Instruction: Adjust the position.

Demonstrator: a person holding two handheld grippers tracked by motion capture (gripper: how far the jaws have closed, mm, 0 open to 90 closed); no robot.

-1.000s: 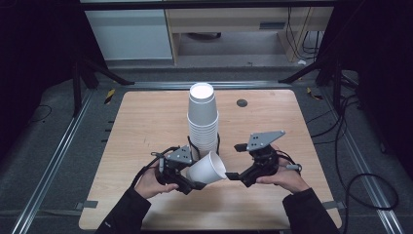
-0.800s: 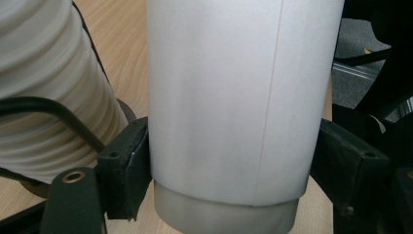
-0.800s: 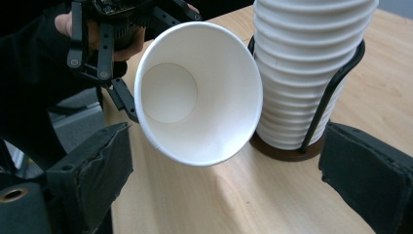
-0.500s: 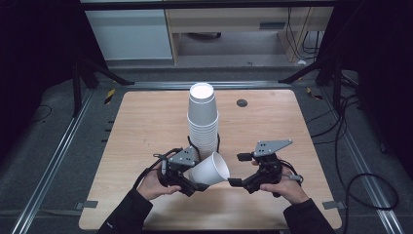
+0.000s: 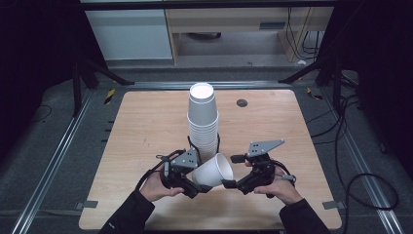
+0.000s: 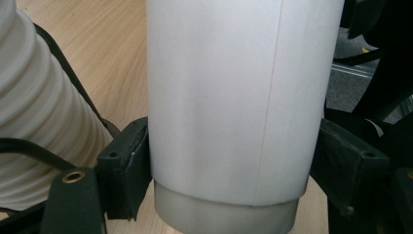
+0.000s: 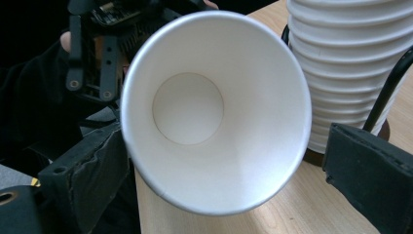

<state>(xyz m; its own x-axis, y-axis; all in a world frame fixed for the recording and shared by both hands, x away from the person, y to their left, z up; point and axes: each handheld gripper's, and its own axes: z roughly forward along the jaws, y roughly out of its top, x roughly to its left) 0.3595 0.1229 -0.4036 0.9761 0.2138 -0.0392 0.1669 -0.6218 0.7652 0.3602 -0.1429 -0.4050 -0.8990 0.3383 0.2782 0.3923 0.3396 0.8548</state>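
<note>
Gripping the tilted cup (image 5: 213, 171) unchanged, left gripper (image 5: 187, 179) waits while right gripper (image 5: 233, 184), jaws open, has closed in beside its rim, likely for handover.

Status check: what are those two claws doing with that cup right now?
Left gripper jaws clamped on the cup, cup tipped sideways. Right gripper jaws open at its rim. Cup stack close behind.

1. The stack of cups (image 5: 203, 122) stands mid-table (image 5: 146, 126).
2. A single cup (image 5: 213, 171) lies tilted just before the stack, between the left gripper (image 5: 187, 176) and right gripper (image 5: 238, 181).
</note>
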